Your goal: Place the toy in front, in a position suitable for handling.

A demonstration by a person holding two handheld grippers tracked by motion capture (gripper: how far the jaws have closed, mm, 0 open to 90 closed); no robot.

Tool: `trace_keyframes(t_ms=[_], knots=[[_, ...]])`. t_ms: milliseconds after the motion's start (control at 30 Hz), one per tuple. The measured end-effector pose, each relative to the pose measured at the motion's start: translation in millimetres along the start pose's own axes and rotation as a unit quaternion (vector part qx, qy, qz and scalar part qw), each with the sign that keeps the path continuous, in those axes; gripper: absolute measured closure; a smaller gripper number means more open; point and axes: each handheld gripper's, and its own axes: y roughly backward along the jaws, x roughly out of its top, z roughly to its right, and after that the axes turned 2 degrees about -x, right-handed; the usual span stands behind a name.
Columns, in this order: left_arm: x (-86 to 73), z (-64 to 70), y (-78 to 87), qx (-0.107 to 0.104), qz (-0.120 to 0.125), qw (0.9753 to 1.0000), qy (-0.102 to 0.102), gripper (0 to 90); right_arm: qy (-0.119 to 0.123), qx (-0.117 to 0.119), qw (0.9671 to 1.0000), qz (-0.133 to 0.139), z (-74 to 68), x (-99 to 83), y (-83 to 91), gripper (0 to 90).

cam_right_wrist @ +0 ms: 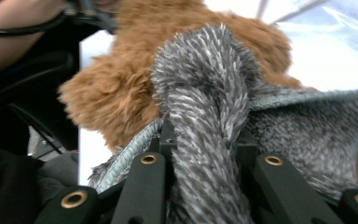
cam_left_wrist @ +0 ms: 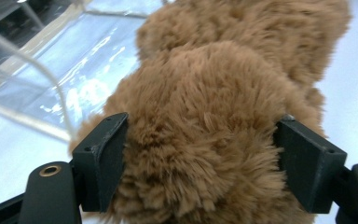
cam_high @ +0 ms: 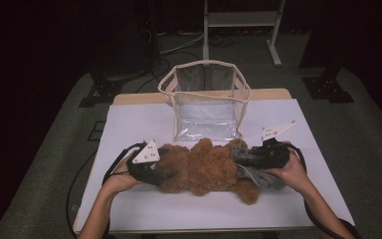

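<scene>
A brown plush toy (cam_high: 206, 167) lies across the white table top, with a grey knitted piece (cam_high: 258, 174) at its right end. My left gripper (cam_high: 154, 172) is shut on the toy's left end; in the left gripper view both black jaws press into the brown fur (cam_left_wrist: 200, 140). On the toy's right end my right gripper (cam_high: 251, 157) is shut on the grey fuzzy piece (cam_right_wrist: 205, 116), whose fabric bunches up between the jaws. Brown fur (cam_right_wrist: 116, 98) shows behind it.
A clear plastic bag (cam_high: 206, 99) with cream trim stands open just behind the toy. The white table top (cam_high: 144, 119) has bare surface at left, right and front. A white frame leg (cam_high: 206, 30) stands on the floor beyond the table.
</scene>
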Motion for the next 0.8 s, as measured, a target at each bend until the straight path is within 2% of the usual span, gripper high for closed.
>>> trace_keyframes(t_ms=[133, 233, 300, 367, 433, 500, 667, 800], knots=[[-1.0, -7.4, 2.7, 0.002, 0.000, 0.9999, 0.011, 23.2, 0.020, 0.002, 0.9998, 0.001, -10.8, 7.7, -3.6, 72.1], [5.3, -3.8, 7.2, -0.005, 0.012, 0.9999, 0.001, 23.1, 0.014, -0.007, 0.9999, 0.003, -6.1, 9.0, -5.0, 72.1], [13.6, 1.6, 7.1, -0.008, 0.019, 0.9997, -0.015, 23.0, 0.004, -0.008, 0.9999, 0.007, 0.4, 7.2, -6.2, 72.0], [21.7, 6.7, 3.2, -0.020, 0.016, 0.9991, -0.035, 22.8, -0.004, -0.007, 0.9999, 0.011, 4.8, 5.1, -7.6, 71.9], [25.7, 9.1, -4.8, -0.020, -0.008, 0.9982, -0.055, 22.9, -0.013, -0.002, 0.9997, 0.022, 7.8, 2.2, -6.7, 71.9], [24.0, 8.4, -9.7, -0.019, -0.018, 0.9979, -0.059, 22.9, -0.017, -0.001, 0.9995, 0.026, 8.9, -0.3, -2.8, 71.8], [19.1, 2.4, -11.3, -0.007, -0.013, 0.9988, -0.046, 23.6, -0.015, -0.003, 0.9993, 0.035, 6.2, -6.7, 11.9, 71.8], [15.6, -4.0, -12.9, -0.002, -0.007, 0.9995, -0.029, 24.3, -0.008, 0.009, 0.9993, 0.035, -0.6, -8.7, 11.5, 71.8]])
